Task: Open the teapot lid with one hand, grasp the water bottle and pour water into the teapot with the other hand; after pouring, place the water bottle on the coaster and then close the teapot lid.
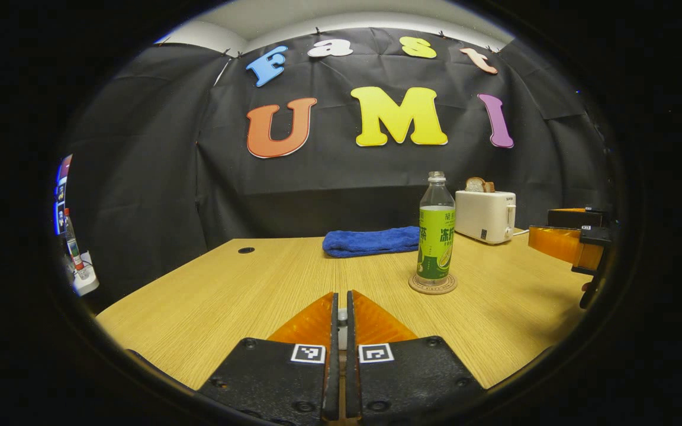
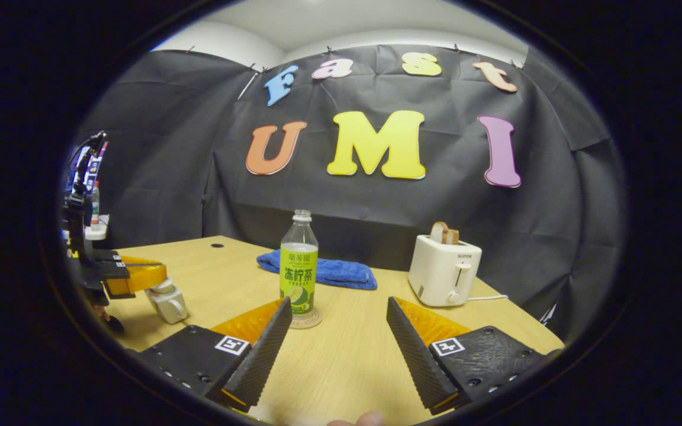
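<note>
right gripper (image 2: 338,331) open before bottle (image 2: 299,266)

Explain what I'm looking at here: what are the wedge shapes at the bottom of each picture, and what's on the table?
There is no robot. A person holds a two-finger gripper in each hand, and each gripper carries a fisheye camera that looks forward along its own fingers. Those fingers are the wedges you see.

In the left gripper view, the left gripper has its fingers nearly together on something pale. The right gripper view suggests this is the lid of the small pale teapot.

The right gripper is open and holds nothing.

On the wooden table, a water bottle stands upright on a round coaster. Behind it are a blue towel and a white toaster with bread in it.
</note>
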Demonstrator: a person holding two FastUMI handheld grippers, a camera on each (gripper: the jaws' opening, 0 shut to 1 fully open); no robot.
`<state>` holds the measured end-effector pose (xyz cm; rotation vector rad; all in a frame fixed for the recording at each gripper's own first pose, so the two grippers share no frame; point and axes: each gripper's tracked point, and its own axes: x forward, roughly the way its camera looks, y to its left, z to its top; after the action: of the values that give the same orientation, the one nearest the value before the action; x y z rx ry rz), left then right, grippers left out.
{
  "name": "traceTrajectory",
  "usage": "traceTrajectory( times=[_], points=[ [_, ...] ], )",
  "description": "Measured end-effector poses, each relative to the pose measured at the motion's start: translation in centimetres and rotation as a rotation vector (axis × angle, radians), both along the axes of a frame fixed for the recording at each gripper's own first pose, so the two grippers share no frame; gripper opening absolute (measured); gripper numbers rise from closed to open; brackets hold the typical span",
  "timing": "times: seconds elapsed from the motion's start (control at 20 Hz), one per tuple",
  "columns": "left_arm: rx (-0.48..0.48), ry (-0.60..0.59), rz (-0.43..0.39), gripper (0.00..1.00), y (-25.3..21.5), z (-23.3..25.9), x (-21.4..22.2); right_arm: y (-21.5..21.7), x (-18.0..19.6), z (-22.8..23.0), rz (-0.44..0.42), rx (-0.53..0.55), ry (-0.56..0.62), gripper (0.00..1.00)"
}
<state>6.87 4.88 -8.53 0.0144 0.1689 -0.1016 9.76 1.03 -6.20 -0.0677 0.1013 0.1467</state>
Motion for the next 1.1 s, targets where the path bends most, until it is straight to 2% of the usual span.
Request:
traceTrajectory(
  times=[0.35, 0.5, 0.6, 0.75, 1.1],
  points=[
    [0.000, 0.035, 0.016, 0.10, 0.1, -0.7, 0.1, 0.1, -0.8, 0.0, -0.001, 0.019, -0.001, 0.95],
    [0.009, 0.030, 0.024, 0.15, 0.1, -0.3, -0.2, -0.1, -1.1, -0.1, -0.003, 0.020, -0.003, 0.95],
    [0.016, 0.005, 0.045, 0.27, 0.5, 0.7, -0.2, -0.1, -1.0, 0.0, -0.006, 0.022, -0.006, 0.97],
    [-0.012, -0.049, 0.076, 1.00, 1.1, 3.2, -1.0, -0.2, -1.3, 0.0, -0.022, 0.051, -0.006, 0.97],
    [-0.031, -0.135, 0.073, 0.98, -0.4, 8.9, -3.3, -1.1, -3.7, 2.2, -0.073, 0.102, -0.056, 0.96]
  ],
)
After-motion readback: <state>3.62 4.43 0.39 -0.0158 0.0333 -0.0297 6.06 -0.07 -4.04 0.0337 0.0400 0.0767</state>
